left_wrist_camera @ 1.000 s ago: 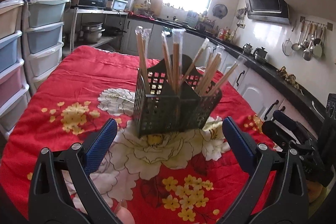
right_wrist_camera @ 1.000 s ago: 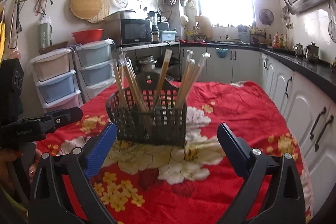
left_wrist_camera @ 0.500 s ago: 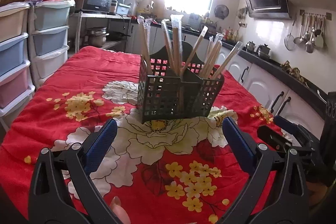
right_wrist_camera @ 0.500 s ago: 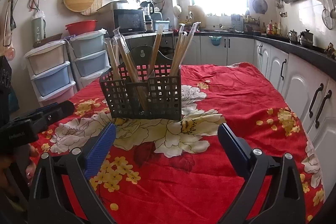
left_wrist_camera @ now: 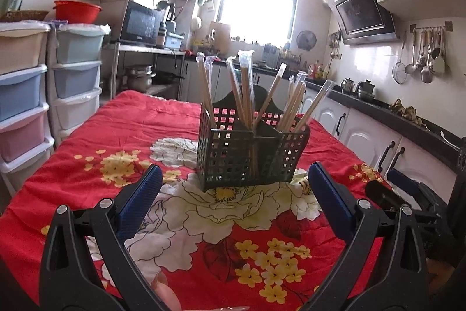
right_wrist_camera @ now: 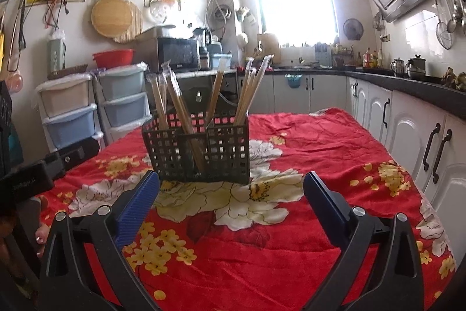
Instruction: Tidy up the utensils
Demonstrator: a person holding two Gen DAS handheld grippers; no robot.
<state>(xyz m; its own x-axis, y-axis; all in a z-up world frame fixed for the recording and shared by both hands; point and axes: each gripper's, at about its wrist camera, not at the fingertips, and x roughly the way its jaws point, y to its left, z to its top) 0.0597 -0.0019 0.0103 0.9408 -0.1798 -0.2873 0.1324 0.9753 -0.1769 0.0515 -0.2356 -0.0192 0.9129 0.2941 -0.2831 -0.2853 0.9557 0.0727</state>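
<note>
Black mesh basket (left_wrist_camera: 251,151) — stands upright on the red flowered cloth (left_wrist_camera: 116,124), mid-table, ahead of both claws. Wrapped chopsticks (left_wrist_camera: 246,89) lean in its compartments, tips fanned outward. Left gripper (left_wrist_camera: 233,190) — jaws wide apart, holding nothing, short of the basket. Right gripper (right_wrist_camera: 231,194) — jaws likewise apart, empty, near the basket's front. Stacked drawers (right_wrist_camera: 72,110) at the wall to the left.

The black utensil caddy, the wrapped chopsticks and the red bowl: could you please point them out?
black utensil caddy (left_wrist_camera: 227,162), left wrist view, front mesh wall.
wrapped chopsticks (right_wrist_camera: 217,89), right wrist view, middle pair's shaft.
red bowl (left_wrist_camera: 77,11), left wrist view, outer side.
</note>
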